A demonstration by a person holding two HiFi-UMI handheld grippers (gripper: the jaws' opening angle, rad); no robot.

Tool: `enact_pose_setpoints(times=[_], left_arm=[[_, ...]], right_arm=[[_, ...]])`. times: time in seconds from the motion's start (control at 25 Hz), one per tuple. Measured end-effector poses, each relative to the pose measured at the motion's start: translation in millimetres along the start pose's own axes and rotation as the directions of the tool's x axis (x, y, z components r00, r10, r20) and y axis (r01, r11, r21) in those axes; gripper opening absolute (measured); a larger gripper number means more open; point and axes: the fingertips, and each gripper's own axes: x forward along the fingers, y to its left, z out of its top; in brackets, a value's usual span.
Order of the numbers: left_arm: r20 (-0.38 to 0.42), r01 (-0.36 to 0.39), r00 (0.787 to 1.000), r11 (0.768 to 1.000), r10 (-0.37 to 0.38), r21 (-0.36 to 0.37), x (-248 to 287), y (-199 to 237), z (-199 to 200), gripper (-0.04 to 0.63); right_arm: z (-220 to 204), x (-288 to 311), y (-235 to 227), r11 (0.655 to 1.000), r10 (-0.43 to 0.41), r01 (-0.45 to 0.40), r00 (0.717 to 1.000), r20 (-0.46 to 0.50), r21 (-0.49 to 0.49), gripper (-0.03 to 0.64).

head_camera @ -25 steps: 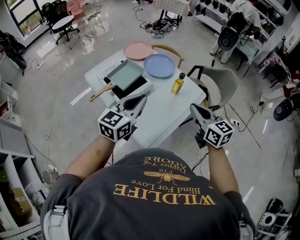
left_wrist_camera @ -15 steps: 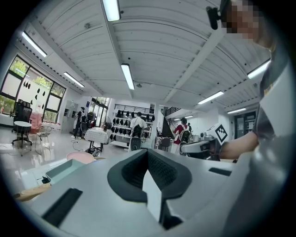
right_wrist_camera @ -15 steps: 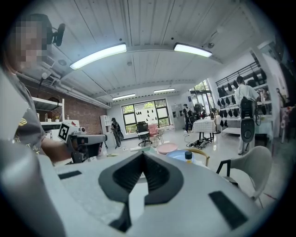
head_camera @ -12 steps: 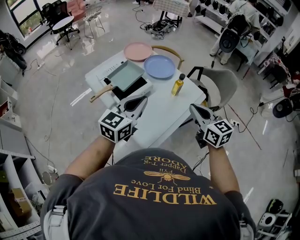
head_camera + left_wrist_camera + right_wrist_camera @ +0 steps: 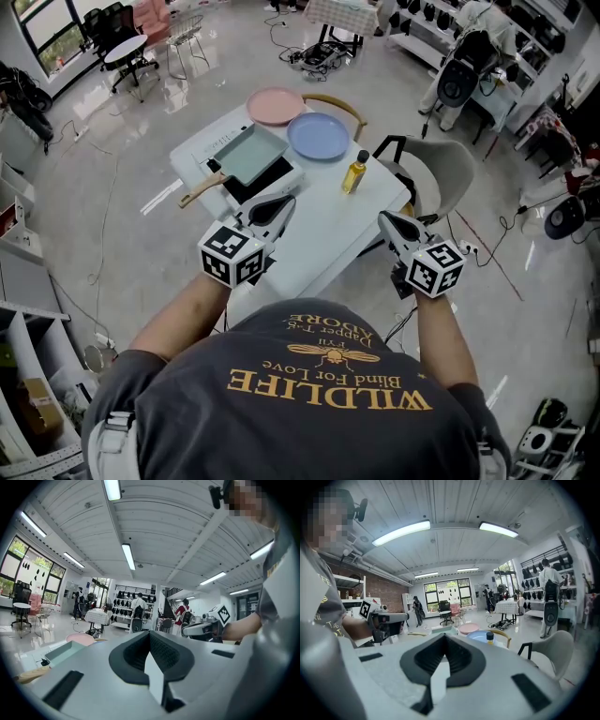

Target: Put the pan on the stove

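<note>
Head view first: the square teal pan with the wooden handle [image 5: 247, 153] is sitting on the black-topped white stove [image 5: 267, 175] toward the far left corner of the white tabletop [image 5: 328, 220], handle poking out over the left edge. So the pan already lies where the task wants it. Can't say from this who put it there. A round pink plate [image 5: 277, 100] and a round blue plate [image 5: 319, 135] sit along the far edge, and a small yellow oil bottle [image 5: 354, 172] stands near the right edge. My left claw [image 5: 277, 203] hangs over the near edge and my right claw [image 5: 386, 220] is off the near right corner, both well apart from the pan.

Left gripper view: jaws clenched together, nothing between them, pointing up and over the table.

Right gripper view: same deal, pinched closed and empty.

My read: the pan part looks settled. If anything's left, it's only checking that the pan sits flat and centred on the black glass.
</note>
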Motion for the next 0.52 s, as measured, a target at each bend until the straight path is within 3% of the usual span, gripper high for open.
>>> enact_pose_setpoints(times=[0.52], left_arm=[[-0.007, 0.014, 1.000, 1.000, -0.014, -0.003, 5.0, -4.5, -1.8, 0.000]], right_arm=[[-0.9, 0.7, -1.7, 1.000, 0.006, -0.006, 1.000, -0.005, -0.001, -0.002]])
